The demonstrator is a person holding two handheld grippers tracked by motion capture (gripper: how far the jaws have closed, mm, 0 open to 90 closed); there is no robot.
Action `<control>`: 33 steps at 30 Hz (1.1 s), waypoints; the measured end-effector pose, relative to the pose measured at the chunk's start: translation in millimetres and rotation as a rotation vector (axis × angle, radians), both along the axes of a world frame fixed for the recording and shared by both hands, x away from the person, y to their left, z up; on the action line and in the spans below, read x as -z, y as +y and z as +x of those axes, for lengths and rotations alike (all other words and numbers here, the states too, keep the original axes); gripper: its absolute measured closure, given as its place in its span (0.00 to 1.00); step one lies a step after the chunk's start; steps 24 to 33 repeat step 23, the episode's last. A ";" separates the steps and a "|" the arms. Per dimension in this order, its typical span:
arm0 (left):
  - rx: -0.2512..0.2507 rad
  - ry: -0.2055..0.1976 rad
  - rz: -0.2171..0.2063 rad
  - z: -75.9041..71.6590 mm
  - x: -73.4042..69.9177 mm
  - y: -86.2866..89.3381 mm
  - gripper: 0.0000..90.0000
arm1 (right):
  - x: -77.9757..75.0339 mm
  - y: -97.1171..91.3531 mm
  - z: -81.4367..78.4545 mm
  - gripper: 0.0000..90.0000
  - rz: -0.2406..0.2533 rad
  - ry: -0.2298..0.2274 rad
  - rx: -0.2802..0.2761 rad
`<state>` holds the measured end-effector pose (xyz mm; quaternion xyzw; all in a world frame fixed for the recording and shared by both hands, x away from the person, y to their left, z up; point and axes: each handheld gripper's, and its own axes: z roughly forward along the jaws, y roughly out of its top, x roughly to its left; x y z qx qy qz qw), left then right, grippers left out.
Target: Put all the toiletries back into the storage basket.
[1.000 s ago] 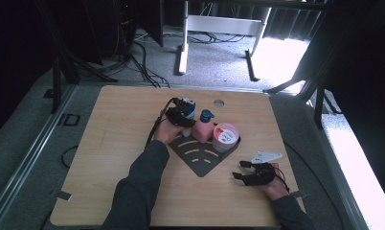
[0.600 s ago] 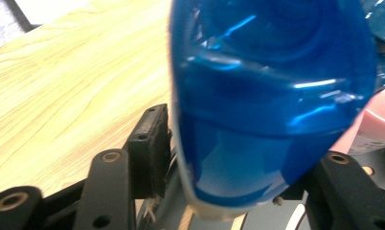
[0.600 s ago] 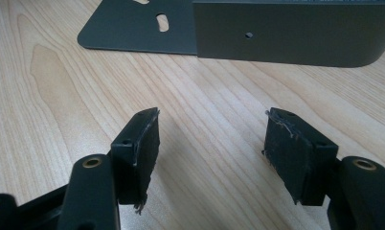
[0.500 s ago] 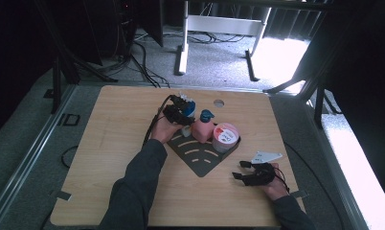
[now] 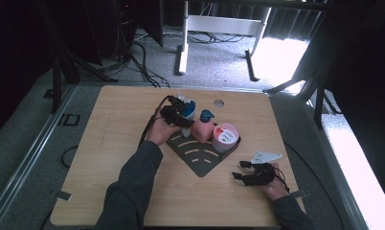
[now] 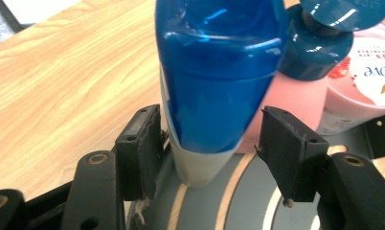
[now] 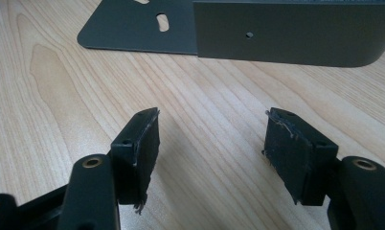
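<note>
A white bottle with a blue cap (image 6: 219, 72) stands on the dark grey corner rack (image 5: 200, 155) at its back left. My left gripper (image 5: 183, 120) reaches around it from the left. Its jaws have just been opening, and the pads (image 6: 140, 143) now flank the bottle's lower part with a gap on the right side. Beside it stand a pink pump bottle (image 5: 202, 128) and a pink-lidded Dove jar (image 5: 225, 136). My right gripper (image 5: 239, 170) rests open near the table's front right with nothing between its pads (image 7: 142, 139), pointed at the rack's wall (image 7: 296, 33).
The wooden table (image 5: 114, 158) has a round hole (image 5: 219, 102) behind the rack. Bare wood lies to the left and in front of the rack. Beyond the far edge are floor cables and a white frame's legs (image 5: 183, 52).
The left gripper's jaws have spread a little around the blue-capped bottle, which stays upright on the rack. The right hand has kept still.
</note>
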<state>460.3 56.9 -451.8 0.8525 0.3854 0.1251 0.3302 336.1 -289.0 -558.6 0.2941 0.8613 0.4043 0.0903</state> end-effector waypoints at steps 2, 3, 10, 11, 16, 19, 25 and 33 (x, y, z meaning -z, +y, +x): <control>0.000 -0.006 -0.001 -1.6 -2.0 0.1 0.45 | 0.0 0.1 -0.1 0.40 0.000 0.001 0.001; 0.001 -0.008 -0.002 -2.3 -2.8 -0.3 0.44 | 0.0 0.1 -0.1 0.40 0.000 0.001 0.001; 0.014 -0.020 0.008 -6.8 -5.9 1.7 0.43 | 0.0 0.0 0.0 0.40 0.000 0.000 0.000; 0.014 -0.021 0.011 -7.6 -6.7 2.4 0.42 | 0.0 0.1 -0.1 0.40 0.000 0.000 -0.001; 0.010 -0.032 0.024 -13.5 -10.6 7.0 0.40 | 0.0 0.0 -0.1 0.40 0.000 0.001 -0.001; 0.008 -0.040 0.025 -18.6 -9.5 11.3 0.39 | 0.0 0.1 -0.1 0.40 0.000 0.001 0.000; -0.009 -0.031 0.033 -23.7 -5.7 22.6 0.37 | 0.0 0.1 -0.1 0.40 0.001 0.001 0.000; -0.009 -0.031 0.033 -23.7 -5.7 22.6 0.37 | 0.0 0.1 -0.1 0.40 0.001 0.001 0.000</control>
